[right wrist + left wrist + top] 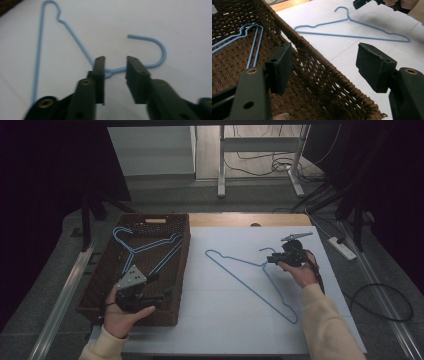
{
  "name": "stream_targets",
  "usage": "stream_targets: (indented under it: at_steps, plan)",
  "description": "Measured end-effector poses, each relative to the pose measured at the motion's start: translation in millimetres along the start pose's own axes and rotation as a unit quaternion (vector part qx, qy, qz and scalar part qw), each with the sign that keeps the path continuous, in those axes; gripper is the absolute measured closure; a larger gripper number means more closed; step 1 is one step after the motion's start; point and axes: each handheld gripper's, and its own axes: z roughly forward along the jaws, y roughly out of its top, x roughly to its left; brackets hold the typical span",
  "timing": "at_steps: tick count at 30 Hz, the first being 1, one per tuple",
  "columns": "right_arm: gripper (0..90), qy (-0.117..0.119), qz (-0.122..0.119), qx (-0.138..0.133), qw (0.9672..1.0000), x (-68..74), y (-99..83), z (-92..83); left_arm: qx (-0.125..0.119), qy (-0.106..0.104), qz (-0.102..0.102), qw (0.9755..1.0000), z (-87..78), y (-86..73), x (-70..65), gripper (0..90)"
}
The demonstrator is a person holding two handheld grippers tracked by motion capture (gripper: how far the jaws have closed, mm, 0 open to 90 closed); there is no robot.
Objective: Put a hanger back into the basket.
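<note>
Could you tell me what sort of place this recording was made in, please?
Probably a lab or workshop set up for recording. A white-covered table stands among dark curtains, with loose cables and a power strip on the floor.

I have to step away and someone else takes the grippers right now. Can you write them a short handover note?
Left gripper: open, holding nothing, over the right wall of the woven basket.
Right gripper: open, jaws straddling the twisted neck of the blue hanger on the table, just below its hook; not closed on it yet.
Things: hangers in the basket lie flat, at least two by the look of it; one hanger lies on the white table sheet.
Done: some hangers are in the basket.
Left, probably: close on the neck, lift, and lay the hanger in the basket.
</note>
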Motion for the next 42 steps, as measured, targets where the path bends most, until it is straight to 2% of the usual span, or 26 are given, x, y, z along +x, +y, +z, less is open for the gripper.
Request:
stream_targets:
  at_steps: [1,2,4,6,11,17,22,25,30,36,42]
  plan:
    - [81.7,-0.001,0.008,0.014,0.9999,-5.5,2.7,9.9,0.001,0.000,0.000,1.0000,0.0,-0.5,0.3,30.7]
    - [81.7,-0.001,0.008,0.014,0.9999,-5.5,2.7,9.9,0.002,0.001,0.000,1.0000,0.0,-1.1,0.5,30.7]
    - [89.1,-0.011,0.004,0.027,0.9996,-8.4,5.5,18.1,0.003,0.001,-0.001,1.0000,0.1,-2.0,1.2,30.7]
    - [90.0,-0.010,0.004,0.037,0.9993,-10.3,9.1,27.1,0.003,0.001,-0.003,1.0000,0.1,-2.2,2.1,30.8]
    - [90.0,-0.025,-0.014,0.055,0.9981,-8.4,17.4,43.1,0.002,0.001,-0.005,1.0000,0.4,-2.5,3.1,30.9]
    - [90.0,-0.051,-0.014,0.073,0.9960,-10.6,18.6,48.9,0.000,0.002,-0.005,1.0000,-1.6,-1.7,3.5,31.0]
    - [90.0,-0.051,-0.001,0.084,0.9952,-15.3,16.0,43.1,0.005,-0.001,-0.005,1.0000,0.2,-2.2,3.2,30.9]
    - [90.0,-0.057,0.010,0.104,0.9929,-18.8,10.1,32.6,0.005,-0.001,-0.004,1.0000,0.3,-2.2,2.5,30.8]
    - [90.0,-0.062,0.018,0.117,0.9910,-18.1,0.2,20.7,0.005,-0.002,-0.003,1.0000,0.0,-1.6,2.4,30.9]
    - [90.0,-0.063,0.025,0.131,0.9890,-10.7,-18.9,1.8,0.004,-0.003,-0.003,1.0000,-0.3,-0.9,1.5,30.9]
    - [90.0,-0.049,0.029,0.143,0.9881,2.1,-39.9,-17.0,0.006,-0.003,-0.002,1.0000,0.1,-0.6,0.3,31.0]
